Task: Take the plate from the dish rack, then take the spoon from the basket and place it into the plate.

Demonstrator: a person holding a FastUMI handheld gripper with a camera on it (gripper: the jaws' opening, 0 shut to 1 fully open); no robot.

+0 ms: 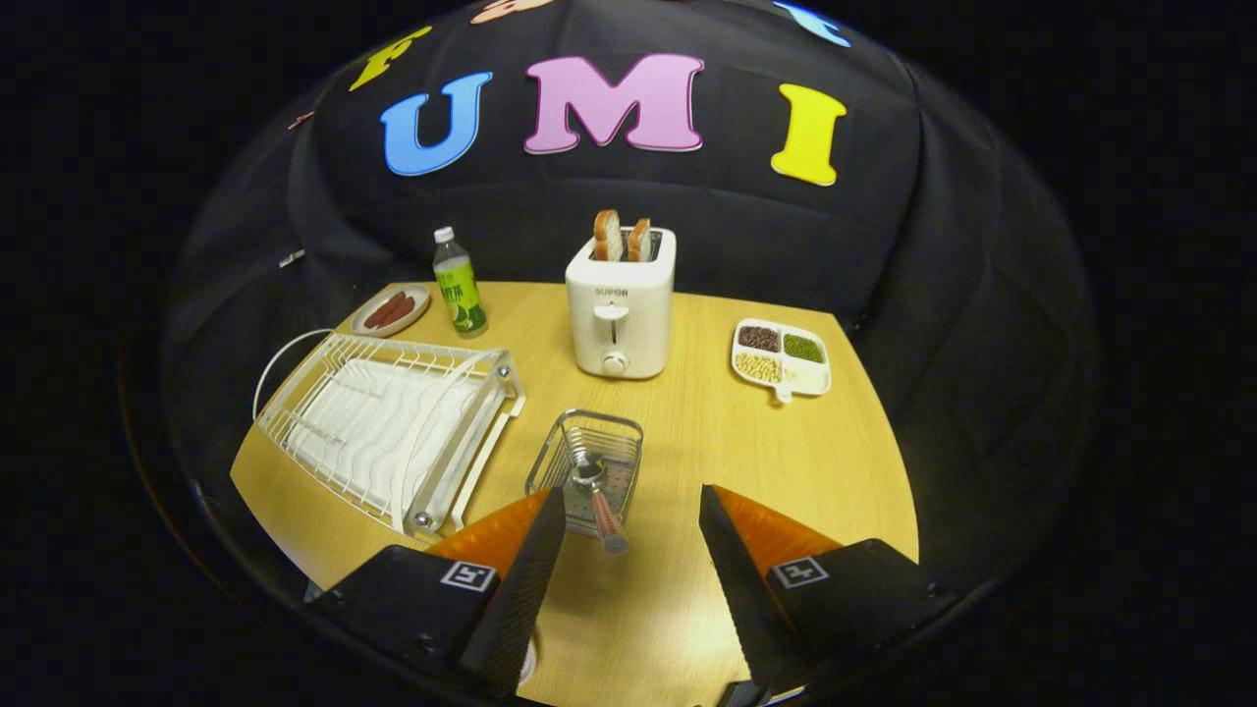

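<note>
Gripper (631,506) jaws stand apart w/ nothing between but bare table (786,462); straight ahead the basket (586,462) blocks, spoon (595,491) handle poking out toward the jaws. Dish rack (388,427) crowds the left, just beside the basket. Toaster (621,304) stands beyond the basket; open lane runs right of the basket up to the divided tray (783,359).

The tool (633,516) hovers above the near edge of the table (835,471), its two fingers spread wide apart with nothing pressed between them. Each finger (520,579) shows a dark ribbed inner pad, an orange wedge behind its tip and a black block bearing a square marker at its base. The fingers point toward the far edge of the table, tilted downward, with the left one over the near left part and the right one over the near right.
</note>
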